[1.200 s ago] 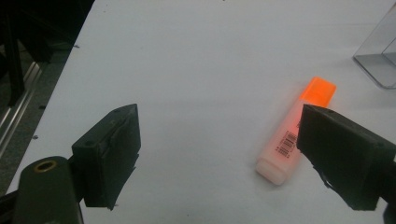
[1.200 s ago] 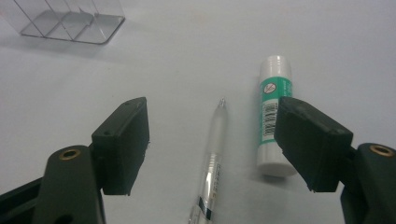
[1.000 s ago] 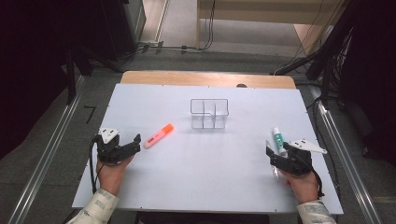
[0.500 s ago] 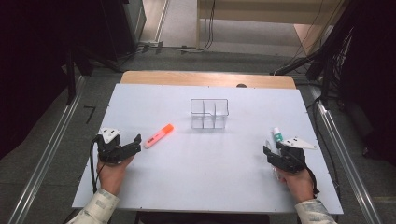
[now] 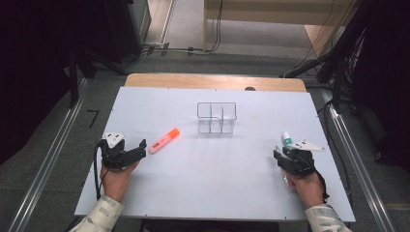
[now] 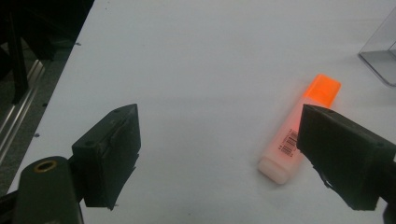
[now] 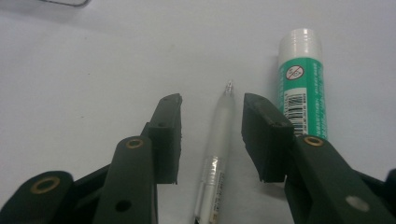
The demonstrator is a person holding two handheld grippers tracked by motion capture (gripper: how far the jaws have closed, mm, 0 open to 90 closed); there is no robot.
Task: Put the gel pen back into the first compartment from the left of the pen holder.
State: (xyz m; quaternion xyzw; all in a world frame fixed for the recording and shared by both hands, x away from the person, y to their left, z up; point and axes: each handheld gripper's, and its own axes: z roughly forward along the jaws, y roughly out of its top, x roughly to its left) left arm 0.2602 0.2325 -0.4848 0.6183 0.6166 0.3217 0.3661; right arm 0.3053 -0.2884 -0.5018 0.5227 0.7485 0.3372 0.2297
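Observation:
An orange highlighter (image 5: 164, 140) lies on the white table (image 5: 212, 183), left of centre. My left gripper (image 5: 139, 149) rests just left of it, open wide. In the left gripper view the highlighter (image 6: 299, 126) lies by the inner side of the right-hand jaw, with my left gripper (image 6: 222, 121) holding nothing. At the right, my right gripper (image 5: 281, 154) sits low on the table, open. In the right gripper view a clear pen (image 7: 219, 140) lies between the jaws of my right gripper (image 7: 212, 106), untouched. A green and white glue stick (image 7: 301, 88) lies just right of them.
A clear plastic organiser (image 5: 216, 117) with several compartments stands at the table's middle back. The glue stick (image 5: 287, 140) lies just beyond my right gripper. Metal rails run along the floor on both sides of the table, with cables at the far right.
My right gripper has crept slightly left and forward over the pen. My left gripper and the highlighter have not moved.

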